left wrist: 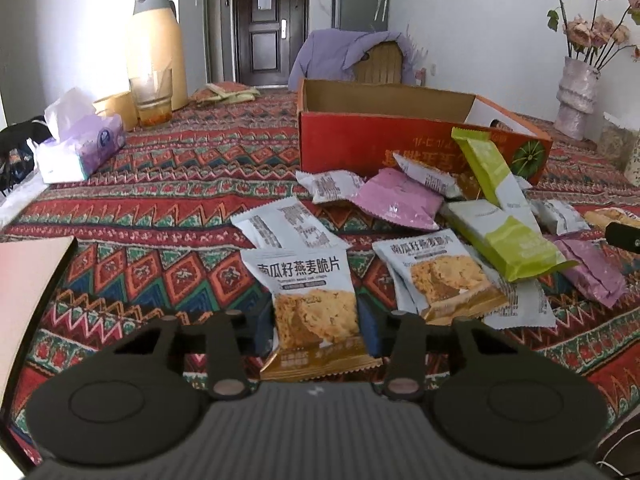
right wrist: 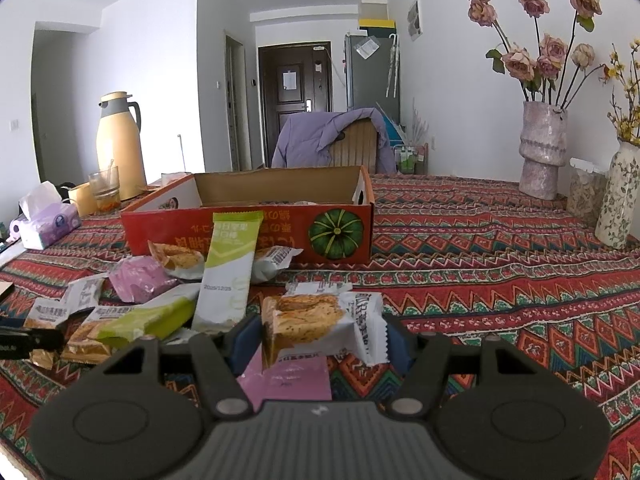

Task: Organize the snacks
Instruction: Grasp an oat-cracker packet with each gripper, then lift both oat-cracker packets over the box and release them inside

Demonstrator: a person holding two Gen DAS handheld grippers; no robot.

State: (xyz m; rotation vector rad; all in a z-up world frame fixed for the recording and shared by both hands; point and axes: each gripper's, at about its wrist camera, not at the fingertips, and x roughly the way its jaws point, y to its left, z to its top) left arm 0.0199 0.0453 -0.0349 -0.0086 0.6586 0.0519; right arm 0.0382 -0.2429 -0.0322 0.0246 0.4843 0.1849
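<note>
My left gripper [left wrist: 317, 332] is shut on a pale blue oat crisp packet [left wrist: 312, 300], its blue pads [left wrist: 264, 330] against the packet's two sides, low over the patterned tablecloth. Behind it lies a pile of loose snacks: a second oat crisp packet [left wrist: 436, 276], a pink packet [left wrist: 394, 200] and green bars [left wrist: 492, 168]. An open red cardboard box [left wrist: 360, 144] stands beyond them. My right gripper [right wrist: 320, 344] is shut on another crisp packet [right wrist: 320, 324], held sideways above a pink packet [right wrist: 288, 380]. The red box [right wrist: 172, 236] and a green bar [right wrist: 230, 272] lie ahead and to the left.
A yellow thermos [right wrist: 120, 148], a glass [right wrist: 105, 188] and a tissue pack [right wrist: 48, 224] stand at the back left. Two vases with flowers [right wrist: 542, 148] [right wrist: 618, 200] are at the right. A chair draped with a purple garment [right wrist: 332, 140] is behind the table.
</note>
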